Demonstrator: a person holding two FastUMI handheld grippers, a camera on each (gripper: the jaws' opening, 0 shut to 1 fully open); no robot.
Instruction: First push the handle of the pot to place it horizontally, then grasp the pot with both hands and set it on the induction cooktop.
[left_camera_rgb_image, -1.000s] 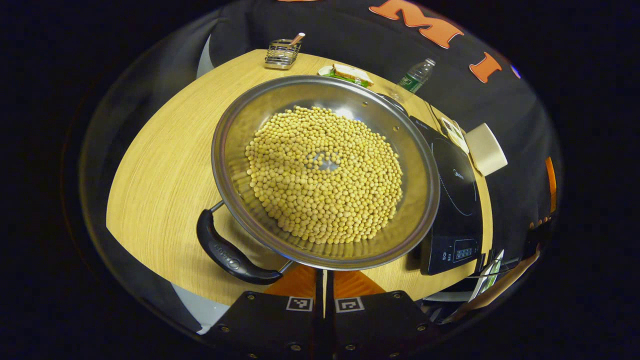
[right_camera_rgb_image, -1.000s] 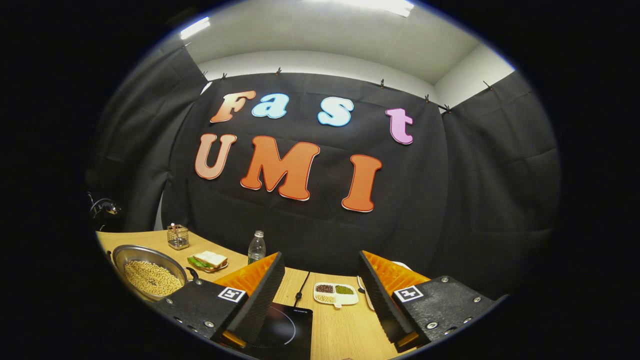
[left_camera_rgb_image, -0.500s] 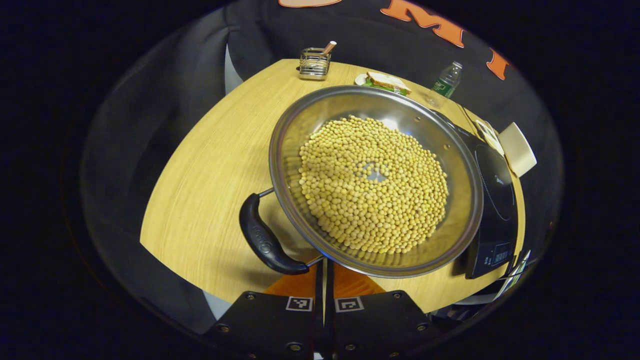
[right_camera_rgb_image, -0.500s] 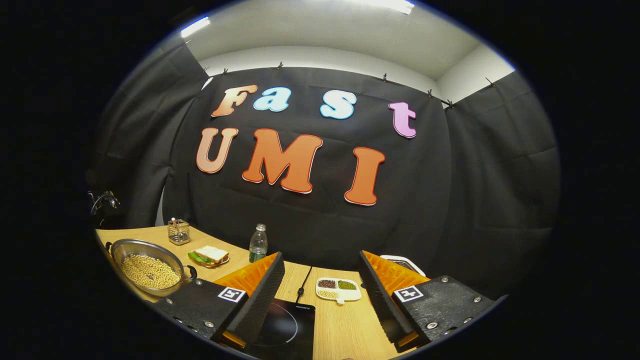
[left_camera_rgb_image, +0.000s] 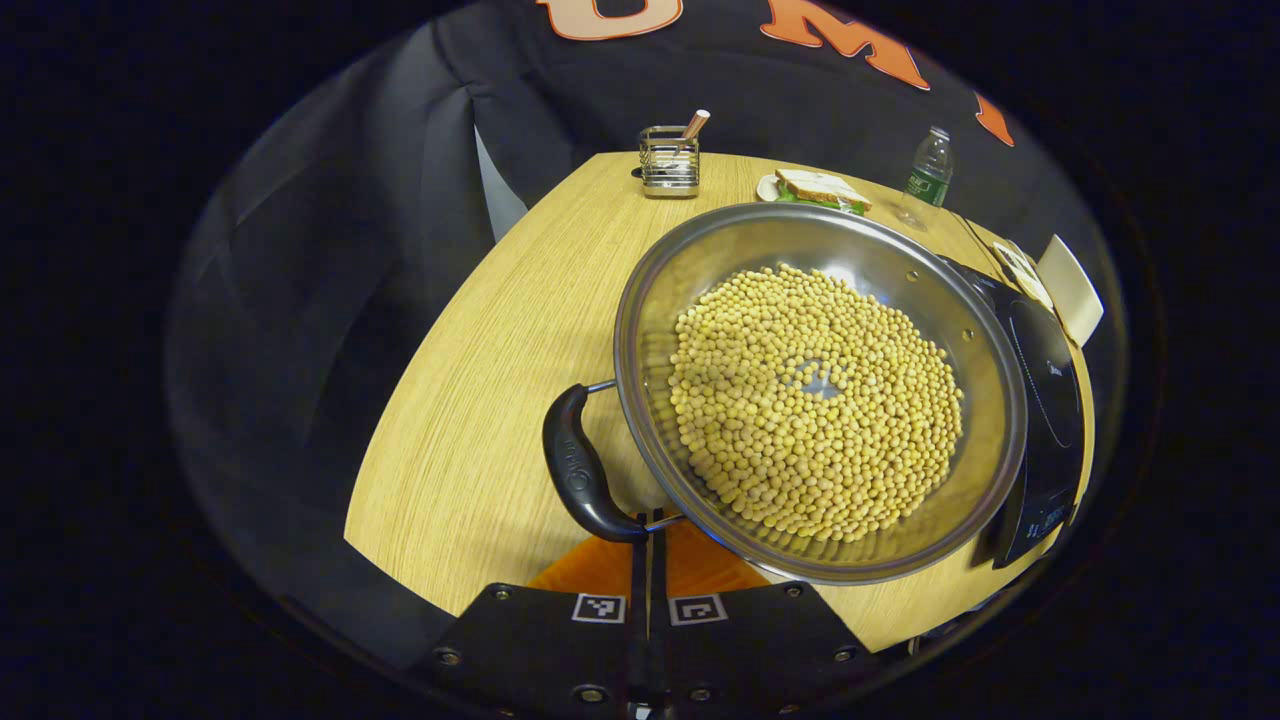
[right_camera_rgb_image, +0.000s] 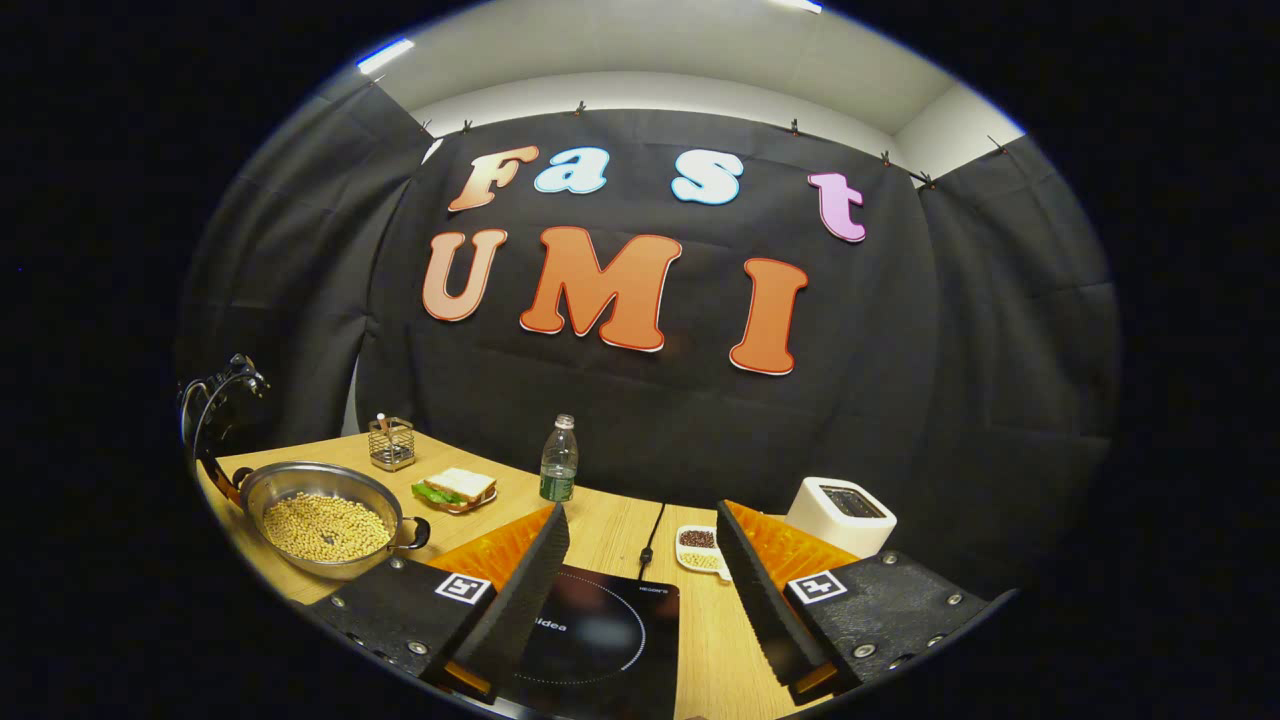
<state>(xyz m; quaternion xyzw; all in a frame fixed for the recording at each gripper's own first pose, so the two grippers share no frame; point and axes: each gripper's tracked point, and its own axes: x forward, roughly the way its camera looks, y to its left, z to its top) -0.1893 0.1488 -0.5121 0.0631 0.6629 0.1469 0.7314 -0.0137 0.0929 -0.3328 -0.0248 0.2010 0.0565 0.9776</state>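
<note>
Pot (left_camera_rgb_image: 820, 390) and beans (left_camera_rgb_image: 815, 400) are being seen from above in the left gripper view, where the pot is sitting on the wooden table (left_camera_rgb_image: 480, 400). It is being filled across its bottom with small yellow beans. On its left side, a dark handle (left_camera_rgb_image: 583, 470) is being held out from the rim on thin wires. The left gripper (left_camera_rgb_image: 648, 540) is being held low at the bottom of this view, with its two fingers pressed together and nothing between them. Their tips are being kept right at the lower end of the handle; whether they are touching it cannot be told. At the back of the table, a wire basket (left_camera_rgb_image: 669, 160), a sandwich (left_camera_rgb_image: 822, 188) and a water bottle (left_camera_rgb_image: 928, 170) are being seen in a row. On the right, the cooktop (left_camera_rgb_image: 1045, 400) is lying just beside the pot.

In the right gripper view, the pot (right_camera_rgb_image: 325, 515) is being seen far to the left on the table (right_camera_rgb_image: 610, 530). The basket (right_camera_rgb_image: 391, 444), sandwich (right_camera_rgb_image: 460, 487) and bottle (right_camera_rgb_image: 559, 460) are standing behind it. The right gripper (right_camera_rgb_image: 640, 570) is being held with its fingers wide apart and nothing in them, above the cooktop (right_camera_rgb_image: 600, 630). A small dish (right_camera_rgb_image: 698, 547) and a white box (right_camera_rgb_image: 840, 515) are being seen farther right.
</note>
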